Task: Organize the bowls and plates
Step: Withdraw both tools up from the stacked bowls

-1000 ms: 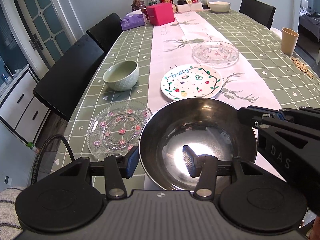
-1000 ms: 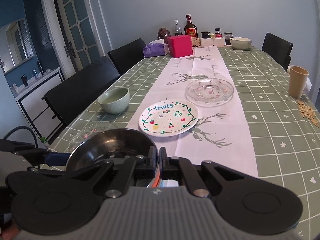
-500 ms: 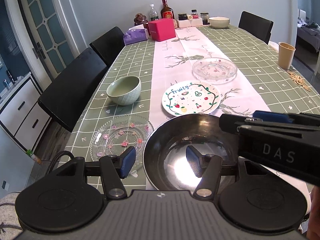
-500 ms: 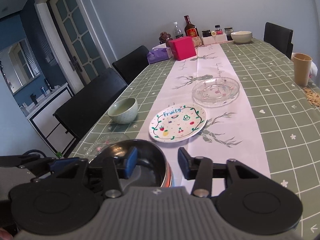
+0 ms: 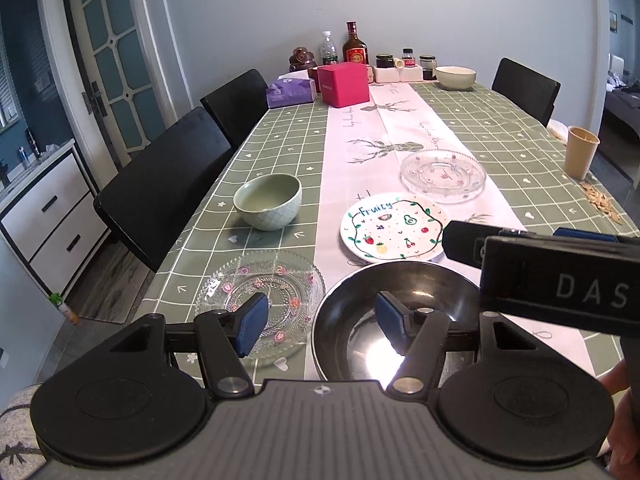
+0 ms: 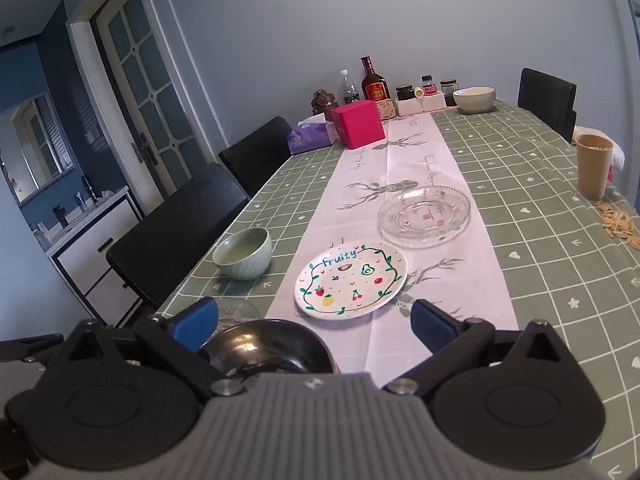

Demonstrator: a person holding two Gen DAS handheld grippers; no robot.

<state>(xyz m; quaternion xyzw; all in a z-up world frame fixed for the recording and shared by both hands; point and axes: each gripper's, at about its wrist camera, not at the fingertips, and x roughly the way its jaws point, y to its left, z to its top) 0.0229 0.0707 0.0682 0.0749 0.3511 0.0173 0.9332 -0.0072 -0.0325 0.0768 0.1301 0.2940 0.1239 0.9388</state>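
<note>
Evidently only the dark round metal bowl (image 5: 394,320) sits released at the near tabletop (image 5: 500,128) edge, both grippers' jaws having just been opening and standing spread, while the green ceramic bowl (image 5: 268,201), printed fruit plate (image 5: 394,232) and two clear glass plates (image 5: 260,300) lie unstacked.

Two handheld black grippers with blue pads

Each gripper — the left gripper (image 5: 318,322) and the right gripper (image 6: 314,322) — has a grey ribbed body with a small round emblem at its front edge, two round black discs on either side, and black linkage arms pinned by silver screws, ending in blue rubber fingertips (image 5: 251,330). The right gripper's black side bears the white letters "DAS". A grey knitted sleeve (image 5: 16,436) with a dark pattern shows at the lower left — a black cable runs beside it.
</note>
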